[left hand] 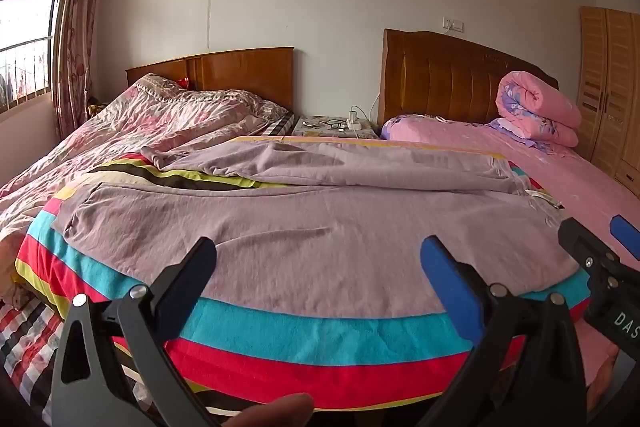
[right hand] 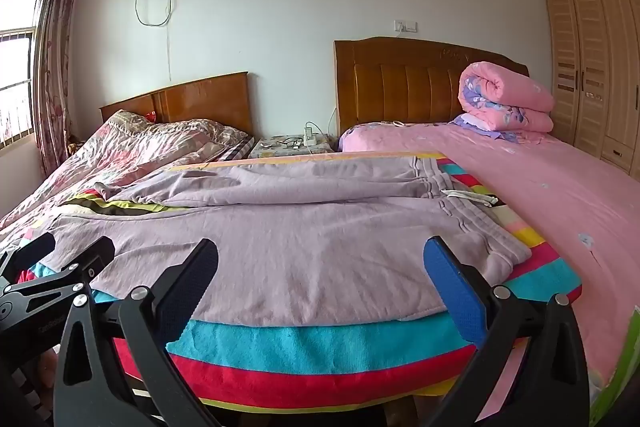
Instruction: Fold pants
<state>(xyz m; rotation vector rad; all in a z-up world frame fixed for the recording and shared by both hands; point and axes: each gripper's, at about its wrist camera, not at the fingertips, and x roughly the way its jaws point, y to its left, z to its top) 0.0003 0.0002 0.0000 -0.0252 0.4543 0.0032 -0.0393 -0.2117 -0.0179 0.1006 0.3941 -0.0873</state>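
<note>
Looking down my two cameras, I saw the purple pants [left hand: 304, 227] lying flat on a striped blanket [left hand: 304, 339] with bands of blue, red and yellow. The legs ran off to the left, and the waistband [right hand: 472, 211] lay at the right with a white drawstring [right hand: 468, 195] on top of it. The far leg was bunched up and wrinkly. My left gripper [left hand: 320, 267] hung just over the near edge of the pants with its jaws wide apart, and nothing was between them. My right gripper [right hand: 324, 271] hung over the near edge too, closer to the waistband, and its jaws were wide apart and held nothing. One finger was black and the other was blue on each. The blanket sat across two beds. The pink bed [right hand: 560, 195] on the right had a rolled pink quilt [right hand: 508, 99] near its brown headboard [right hand: 400, 83]. Between the beds stood a small nightstand [right hand: 288, 147] with glasses on it.
</note>
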